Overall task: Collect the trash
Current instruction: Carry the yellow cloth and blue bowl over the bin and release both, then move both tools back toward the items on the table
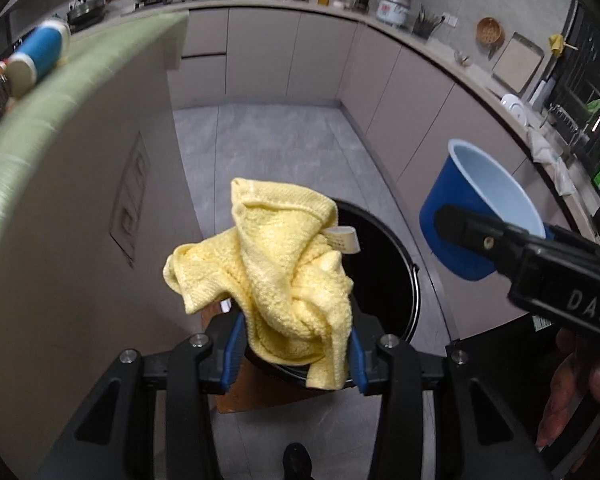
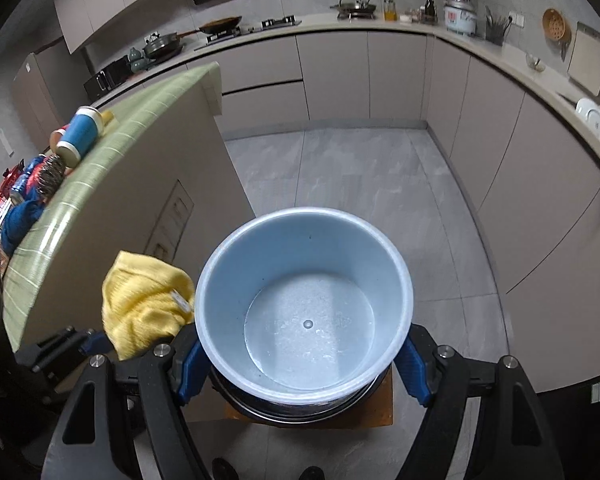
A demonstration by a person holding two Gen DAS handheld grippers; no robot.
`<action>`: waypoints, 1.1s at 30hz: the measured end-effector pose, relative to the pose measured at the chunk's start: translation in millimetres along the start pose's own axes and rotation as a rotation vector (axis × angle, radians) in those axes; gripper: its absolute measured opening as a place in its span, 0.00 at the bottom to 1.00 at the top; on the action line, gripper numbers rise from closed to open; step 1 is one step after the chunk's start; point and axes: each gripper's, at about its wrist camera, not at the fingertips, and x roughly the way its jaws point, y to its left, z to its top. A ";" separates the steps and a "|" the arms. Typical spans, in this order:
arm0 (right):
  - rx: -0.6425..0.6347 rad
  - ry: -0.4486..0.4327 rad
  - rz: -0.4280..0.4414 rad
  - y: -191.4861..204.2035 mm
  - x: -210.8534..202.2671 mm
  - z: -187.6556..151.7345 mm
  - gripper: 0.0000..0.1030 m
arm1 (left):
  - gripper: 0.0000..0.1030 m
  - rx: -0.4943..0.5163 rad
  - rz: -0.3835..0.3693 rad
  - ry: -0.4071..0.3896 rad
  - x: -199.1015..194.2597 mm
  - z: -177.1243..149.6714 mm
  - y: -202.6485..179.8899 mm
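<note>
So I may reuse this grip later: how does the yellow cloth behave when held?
The yellow cloth looks floppy: it bunches and droops over the left tool. Probably light. Its loose folds could catch on the bin rim.

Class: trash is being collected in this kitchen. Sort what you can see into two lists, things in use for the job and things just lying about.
In use:
yellow cloth, held in the left gripper
blue cup, held in the right gripper
black bin

Lying about:
blue can on the green counter
kettle
rice cooker
</note>
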 end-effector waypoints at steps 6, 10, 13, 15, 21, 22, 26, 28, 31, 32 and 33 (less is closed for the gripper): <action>-0.019 0.067 0.027 -6.1 36.2 -3.7 0.77 | 0.43 -0.029 0.005 0.052 27.6 -8.6 -6.8; -0.020 0.104 0.052 -10.2 59.6 -4.4 0.77 | 0.45 -0.069 -0.011 0.080 44.9 -10.7 -9.2; -0.028 0.154 0.098 -10.2 79.6 1.9 0.78 | 0.72 -0.115 -0.029 0.119 65.0 -16.0 -6.2; -0.028 0.192 0.075 -11.4 89.1 6.3 0.94 | 0.81 -0.144 0.003 0.123 65.5 -19.5 0.2; 0.060 0.159 0.014 -39.0 82.5 9.8 1.00 | 0.81 -0.128 0.060 0.097 46.2 -21.1 6.7; 0.063 0.151 0.003 -41.4 80.5 9.9 1.00 | 0.81 -0.129 0.066 0.092 43.5 -18.7 6.0; 0.058 0.124 -0.041 -44.5 71.4 14.4 1.00 | 0.82 -0.124 0.095 0.058 24.0 -15.3 5.8; 0.063 0.102 -0.060 -45.3 64.0 17.6 1.00 | 0.85 -0.118 0.115 0.040 14.3 -13.5 6.1; 0.064 0.079 -0.082 -45.9 52.3 23.1 1.00 | 0.90 -0.111 0.145 0.008 -3.0 -10.9 6.5; 0.063 0.069 -0.088 -46.1 47.2 25.5 1.00 | 0.92 -0.111 0.150 -0.008 -12.3 -10.6 6.7; 0.063 0.055 -0.090 -45.6 40.5 28.1 1.00 | 0.93 -0.111 0.152 -0.018 -16.6 -4.5 7.2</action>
